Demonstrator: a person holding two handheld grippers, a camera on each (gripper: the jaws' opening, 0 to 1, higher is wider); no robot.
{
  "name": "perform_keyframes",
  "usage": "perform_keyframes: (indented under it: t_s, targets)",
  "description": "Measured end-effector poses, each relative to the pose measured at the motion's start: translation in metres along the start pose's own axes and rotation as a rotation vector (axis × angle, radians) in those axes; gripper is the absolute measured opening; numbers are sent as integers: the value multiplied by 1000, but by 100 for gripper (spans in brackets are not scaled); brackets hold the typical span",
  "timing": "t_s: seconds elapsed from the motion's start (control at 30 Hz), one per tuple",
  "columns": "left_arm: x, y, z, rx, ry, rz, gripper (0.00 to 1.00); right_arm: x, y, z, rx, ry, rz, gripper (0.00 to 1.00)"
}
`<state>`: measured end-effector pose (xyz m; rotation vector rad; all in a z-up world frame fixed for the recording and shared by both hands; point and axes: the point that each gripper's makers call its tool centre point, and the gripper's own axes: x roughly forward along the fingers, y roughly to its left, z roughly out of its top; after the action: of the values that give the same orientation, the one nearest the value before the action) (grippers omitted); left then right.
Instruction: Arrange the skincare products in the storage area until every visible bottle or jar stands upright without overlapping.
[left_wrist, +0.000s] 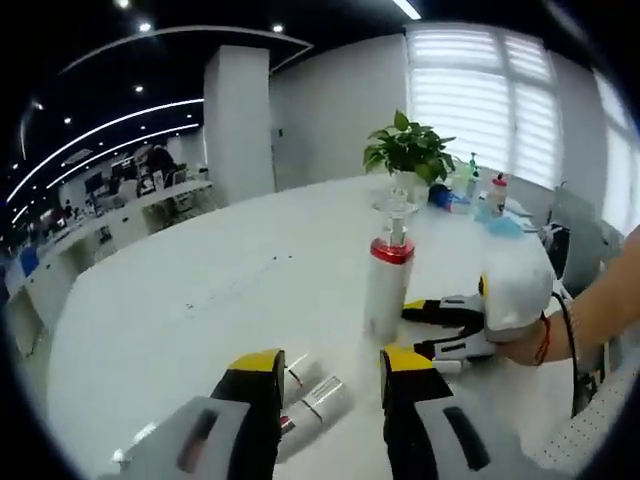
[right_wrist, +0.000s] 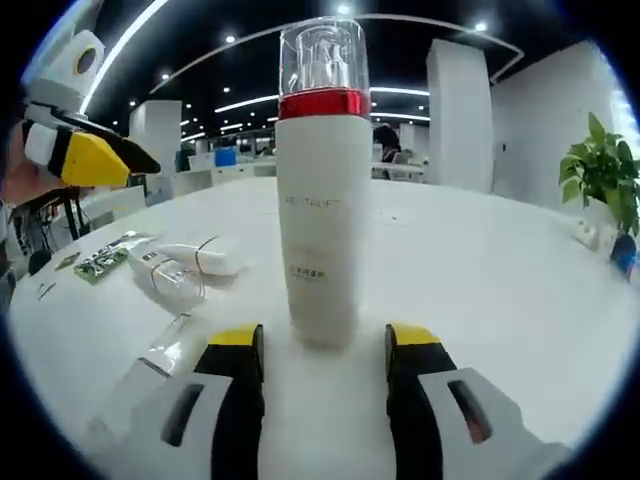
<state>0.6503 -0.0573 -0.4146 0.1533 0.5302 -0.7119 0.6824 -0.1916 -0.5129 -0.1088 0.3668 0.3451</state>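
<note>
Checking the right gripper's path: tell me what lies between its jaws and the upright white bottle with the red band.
Bare white table in the right gripper view, between the right gripper and the upright white bottle.

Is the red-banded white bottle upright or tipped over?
Upright: the red-banded white bottle stands on its base on the table, clear cap on top.

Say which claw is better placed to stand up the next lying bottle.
Left, probably: two silver-capped bottles lie flat between the left claw's open jaws, while the right claw sits open around the already upright white bottle.
</note>
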Motion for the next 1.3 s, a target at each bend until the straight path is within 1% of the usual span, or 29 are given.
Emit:
perform_keyframes:
  t_s: [0.03,0.07,0.1,0.13,0.2,0.27,0.3,0.37,0.5,0.53,0.57,0.63,0.67,0.77,0.83,1.03,1.1,1.23,1.3]
  targets:
    - [-9,4,-1,-1,-12,19,39,-1,1,-1,-4,9,9,49]
    - [-11,5,-1,0,-17,23,39,-2,1,-1,-8,16,16,49]
    - [-19,7,0,-4,-40,36,39,-5,2,-3,-10,36,28,48]
    - [-25,8,2,-11,-61,46,39,-7,0,-7,-8,62,27,48]
    - [-35,8,3,-21,-89,51,39,-9,-5,-9,-17,84,18,47]
    - [-47,7,3,-34,-119,60,39,-12,-8,-9,-10,90,9,46]
    - [-54,7,-1,-40,-127,68,39,-15,-9,-8,9,87,7,46]
    - [-65,7,-10,-44,-124,82,39,-19,-11,-7,39,89,2,46]
    - [-82,12,-35,-23,-90,133,40,-23,-11,-14,39,127,-1,45]
    - [-83,13,-37,-27,-89,136,40,-23,-11,-15,41,133,-1,44]
    - [-90,17,-44,-53,-91,154,40,-24,-11,-18,49,151,-7,44]
    - [-97,20,-47,-85,-108,162,40,-25,-9,-18,43,159,-5,44]
    - [-102,24,-50,-99,-115,177,40,-25,-6,-17,34,163,-2,43]
    - [-106,26,-54,-108,-118,187,40,-25,-4,-16,27,167,-1,43]
    - [-113,29,-58,-127,-128,204,40,-28,0,-12,28,163,-2,42]
    - [-125,37,-67,-151,-144,241,40,-33,8,7,21,108,3,41]
    - [-129,42,-70,-157,-147,253,40,-36,11,17,35,70,3,41]
    - [-134,49,-81,-180,-153,262,41,-44,17,29,63,29,5,40]
    - [-135,52,-86,-191,-159,265,42,-50,20,35,65,-2,10,39]
